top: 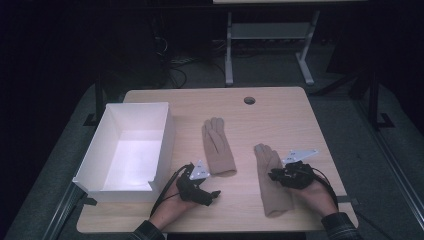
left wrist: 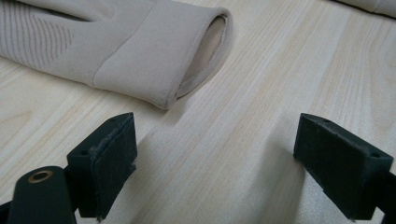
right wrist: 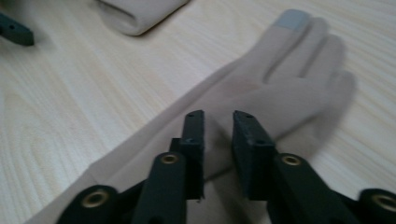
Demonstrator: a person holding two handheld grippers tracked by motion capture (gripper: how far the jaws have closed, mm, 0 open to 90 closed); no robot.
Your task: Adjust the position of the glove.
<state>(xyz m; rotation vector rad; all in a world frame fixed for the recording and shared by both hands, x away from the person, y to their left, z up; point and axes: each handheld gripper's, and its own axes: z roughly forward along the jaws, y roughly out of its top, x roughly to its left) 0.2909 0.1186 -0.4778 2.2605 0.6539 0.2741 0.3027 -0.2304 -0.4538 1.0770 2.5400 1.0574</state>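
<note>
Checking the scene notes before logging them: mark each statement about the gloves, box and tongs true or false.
1. Two beige gloves lie on the table. True: the left glove and the right glove.
2. The white box holds a glove. False: nothing shows inside it.
3. The left tongs stand wide open over bare wood. True.
4. The right tongs are over the left glove. False: they are over the right glove, jaws slightly apart.

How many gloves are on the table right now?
2. One beige glove lies mid-table beside the white box; the other glove lies to its right, under the right claw.
</note>
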